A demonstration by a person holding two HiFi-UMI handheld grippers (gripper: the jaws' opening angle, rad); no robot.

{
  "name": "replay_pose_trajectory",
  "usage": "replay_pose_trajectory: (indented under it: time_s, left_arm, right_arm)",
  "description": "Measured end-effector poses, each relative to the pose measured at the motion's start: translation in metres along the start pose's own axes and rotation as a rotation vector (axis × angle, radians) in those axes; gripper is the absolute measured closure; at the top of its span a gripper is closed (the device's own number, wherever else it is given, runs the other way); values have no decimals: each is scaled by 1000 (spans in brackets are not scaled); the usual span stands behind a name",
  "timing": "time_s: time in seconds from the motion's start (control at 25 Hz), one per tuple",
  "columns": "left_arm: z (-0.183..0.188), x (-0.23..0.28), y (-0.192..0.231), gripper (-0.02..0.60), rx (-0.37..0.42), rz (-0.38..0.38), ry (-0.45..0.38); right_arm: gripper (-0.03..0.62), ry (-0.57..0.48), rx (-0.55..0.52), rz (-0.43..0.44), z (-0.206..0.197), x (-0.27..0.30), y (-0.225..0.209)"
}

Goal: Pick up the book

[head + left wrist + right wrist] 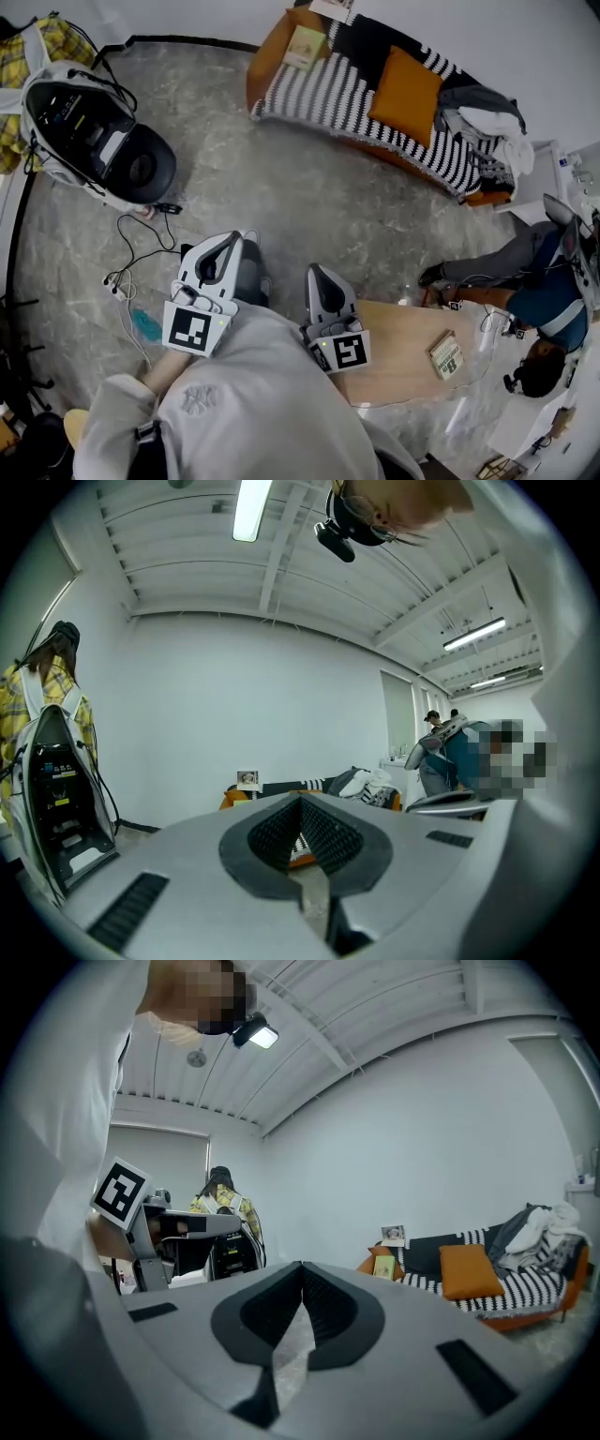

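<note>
A small green-covered book [446, 355] lies flat on the low wooden table [398, 347] at the lower right. A second pale book [305, 46] leans on the striped sofa [356, 103] far ahead, and it also shows in the right gripper view [384, 1267]. My left gripper [230, 242] is held over the floor, level and pointing toward the sofa; its jaws [302, 799] meet at the tips, shut and empty. My right gripper [314, 273] hangs beside it at the table's left end, also shut [302, 1265] with nothing in it. Both grippers are well away from either book.
A black-and-white machine [94, 131] stands on the floor at the left, with cables [141, 253] trailing toward me. A seated person [534, 272] is at the right past the table. An orange cushion [405, 94] and a heap of clothes [483, 117] lie on the sofa.
</note>
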State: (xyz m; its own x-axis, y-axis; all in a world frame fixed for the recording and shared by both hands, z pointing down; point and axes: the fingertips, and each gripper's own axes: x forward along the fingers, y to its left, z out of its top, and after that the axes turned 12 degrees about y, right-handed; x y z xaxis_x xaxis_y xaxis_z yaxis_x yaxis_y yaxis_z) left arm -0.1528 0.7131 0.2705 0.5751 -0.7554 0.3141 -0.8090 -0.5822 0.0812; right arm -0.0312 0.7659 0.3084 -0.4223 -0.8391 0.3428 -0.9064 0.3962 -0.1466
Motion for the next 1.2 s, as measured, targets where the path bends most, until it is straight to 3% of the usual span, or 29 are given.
replay_pose_trajectory:
  time_s: [0.4,0.64,0.8,1.04,1.2]
  left_arm:
    - [-7,21,10,572,-14,-12,-8]
    - [0,58,62,572,-17,2,-7]
    - [13,89,87,572,3,-32,-14]
    - [21,113,108,574,9,-77,-22]
    - [28,117,126,572,-2,-68,-16]
  right_arm:
    - [576,51,-10,-7,-21,19,-15]
    - [576,15,-18,17,13,86,-16]
    - [576,-30,-35,31,45,125,-20]
    - [576,-4,-29,23,49,160,-25]
    - [576,-10,-29,36,60,175,-20]
